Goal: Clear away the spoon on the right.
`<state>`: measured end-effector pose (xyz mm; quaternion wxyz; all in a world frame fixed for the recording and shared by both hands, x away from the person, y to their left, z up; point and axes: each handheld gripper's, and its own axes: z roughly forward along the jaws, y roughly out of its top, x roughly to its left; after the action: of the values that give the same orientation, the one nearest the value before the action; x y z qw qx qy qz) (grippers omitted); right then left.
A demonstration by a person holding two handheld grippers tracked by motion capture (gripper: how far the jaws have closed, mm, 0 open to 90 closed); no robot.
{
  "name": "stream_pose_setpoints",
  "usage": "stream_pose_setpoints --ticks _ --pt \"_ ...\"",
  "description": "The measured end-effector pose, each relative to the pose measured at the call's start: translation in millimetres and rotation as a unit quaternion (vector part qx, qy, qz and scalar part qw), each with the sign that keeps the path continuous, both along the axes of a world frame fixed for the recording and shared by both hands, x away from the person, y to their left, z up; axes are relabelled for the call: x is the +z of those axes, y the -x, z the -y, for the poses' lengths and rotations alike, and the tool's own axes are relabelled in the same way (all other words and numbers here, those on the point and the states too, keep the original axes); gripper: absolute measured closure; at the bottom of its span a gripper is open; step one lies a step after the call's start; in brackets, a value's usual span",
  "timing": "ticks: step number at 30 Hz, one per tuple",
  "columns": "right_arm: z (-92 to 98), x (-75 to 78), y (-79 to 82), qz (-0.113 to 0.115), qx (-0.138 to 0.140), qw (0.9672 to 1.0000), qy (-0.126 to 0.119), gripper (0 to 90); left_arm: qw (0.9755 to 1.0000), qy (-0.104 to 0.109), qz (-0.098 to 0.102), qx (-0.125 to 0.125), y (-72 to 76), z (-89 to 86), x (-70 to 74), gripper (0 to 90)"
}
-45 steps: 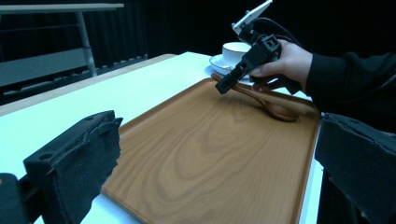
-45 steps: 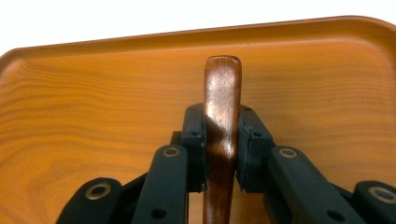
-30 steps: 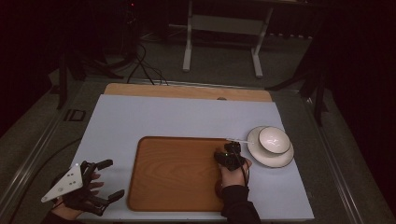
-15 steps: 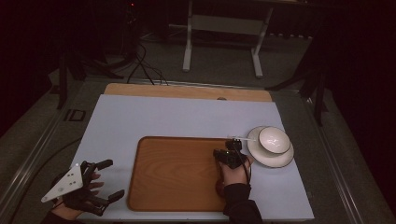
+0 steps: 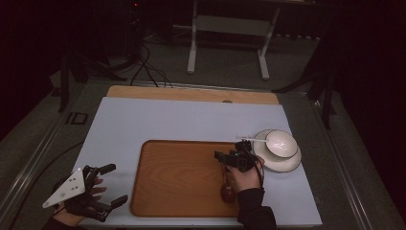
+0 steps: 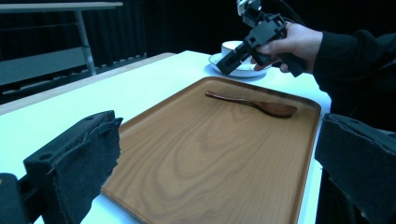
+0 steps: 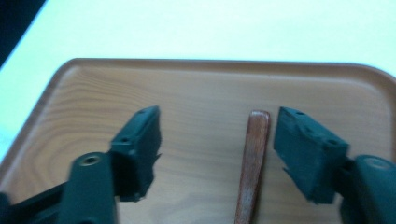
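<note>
My right gripper (image 7: 215,154) has just been opening; its jaws stand spread with nothing pinched, so the wooden spoon (image 6: 254,103) lies released near the tray's (image 5: 167,191) right edge. My left gripper (image 5: 107,184) gapes empty at the worktop's near left corner.

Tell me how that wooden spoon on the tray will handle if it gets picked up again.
The wooden spoon looks stiff and probably light. Its slim handle lies flat on the smooth tray, so it may slide or pivot when nudged. The rounded bowl end could rock slightly.
</note>
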<state>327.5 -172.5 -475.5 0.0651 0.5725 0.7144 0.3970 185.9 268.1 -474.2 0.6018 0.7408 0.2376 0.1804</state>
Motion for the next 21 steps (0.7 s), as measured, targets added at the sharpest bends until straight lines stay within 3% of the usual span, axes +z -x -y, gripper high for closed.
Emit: stream_pose_setpoints --ticks 3,8,21 --pt "2.6 3.6 -0.2 0.017 0.01 0.9998 -0.004 21.4 1.0 -0.001 -0.001 -0.001 -0.9 -0.3 -0.5 0.1" --pt "7.0 12.7 0.9 0.041 0.034 0.9985 0.014 17.9 1.0 0.0 -0.002 -0.002 -1.2 -0.3 -0.6 0.1" --pt "25.0 34.5 12.9 0.085 0.085 0.9926 0.022 17.9 1.0 0.002 -0.004 0.0 -1.3 -0.2 -0.9 0.1"
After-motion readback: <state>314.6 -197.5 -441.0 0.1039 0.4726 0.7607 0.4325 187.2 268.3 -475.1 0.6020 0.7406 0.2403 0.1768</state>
